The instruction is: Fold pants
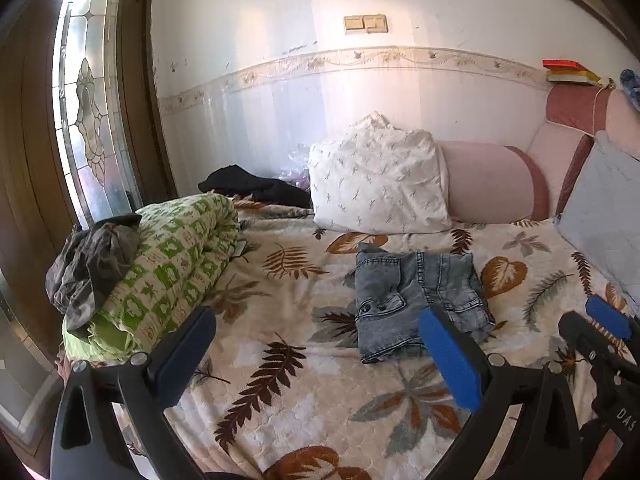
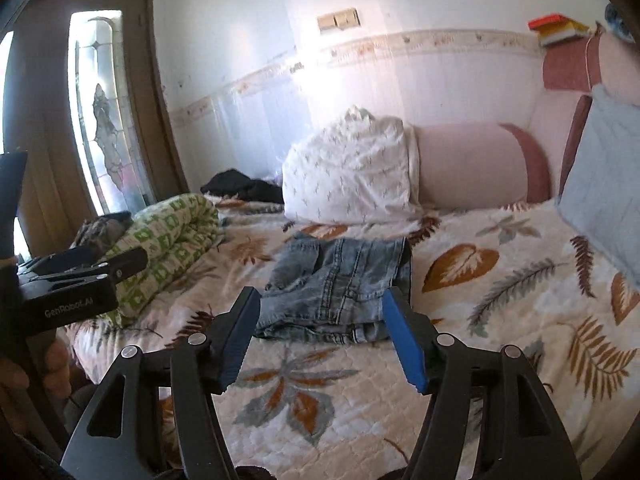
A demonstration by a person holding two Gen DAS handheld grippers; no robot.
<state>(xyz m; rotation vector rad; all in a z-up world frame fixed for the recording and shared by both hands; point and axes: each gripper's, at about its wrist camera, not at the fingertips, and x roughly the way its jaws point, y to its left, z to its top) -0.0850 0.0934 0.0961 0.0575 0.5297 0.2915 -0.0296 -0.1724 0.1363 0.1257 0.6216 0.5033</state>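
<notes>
A folded pair of grey-blue denim pants [image 1: 416,300] lies flat on a bed [image 1: 288,412] spread with a cream quilt printed in brown and grey leaves. In the left wrist view the pants sit just right of centre, at about 3 o'clock from the middle of the frame; in the right wrist view they lie near dead centre, a little toward 12 o'clock from the fingers.

The left gripper [image 1: 316,356] hangs above the quilt with its jaws spread wide, blue pads facing each other and nothing between them; the pants lie beyond the right-hand finger, apart from it. The right gripper [image 2: 320,340] hovers short of the pants' near edge, its jaws standing well apart and holding nothing, the denim showing in the gap beyond the pads without touching them. Its tip also shows at 4 o'clock in the left wrist view.

At 9 o'clock from the pants a rolled green-and-white quilt [image 1: 172,272] lies along the bed's edge with a crumpled camouflage garment [image 1: 92,268] on its end. At 12 o'clock a white pillow [image 1: 380,180] leans against a pink bolster [image 1: 492,184], with a dark garment [image 1: 256,186] at 10 o'clock. A pale blue cushion [image 1: 604,208] rests at 2 o'clock. A person's hand [image 2: 36,372] grips the left tool at 8 o'clock in the right wrist view.
</notes>
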